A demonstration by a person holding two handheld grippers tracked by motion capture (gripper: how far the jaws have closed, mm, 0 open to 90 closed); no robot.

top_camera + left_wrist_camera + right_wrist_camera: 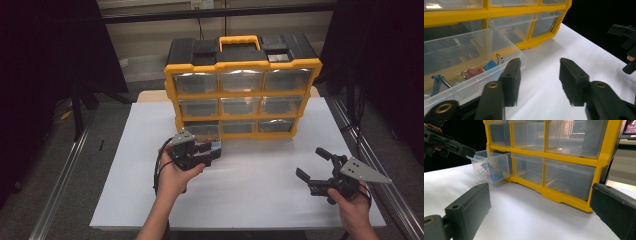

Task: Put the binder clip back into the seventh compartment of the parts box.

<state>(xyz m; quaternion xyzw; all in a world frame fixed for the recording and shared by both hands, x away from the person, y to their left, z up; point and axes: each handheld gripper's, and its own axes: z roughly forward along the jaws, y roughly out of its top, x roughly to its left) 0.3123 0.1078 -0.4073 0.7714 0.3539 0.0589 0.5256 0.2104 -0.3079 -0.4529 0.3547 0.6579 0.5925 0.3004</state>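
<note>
Your left claw (539,82) hangs released at the front corner of the pulled-out bottom-left drawer (474,52); one jaw brushes its front wall, so it lies left. Right claw (314,169), also released, waits well apart.

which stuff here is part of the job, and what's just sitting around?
In play:
- left hand-held gripper, at the front of the pulled-out drawer
- bottom-left clear drawer, pulled out
- binder clips inside that drawer
- yellow organiser that holds it

Idle:
- right hand-held gripper, open, apart on the white table
- other eight drawers, all shut
</note>
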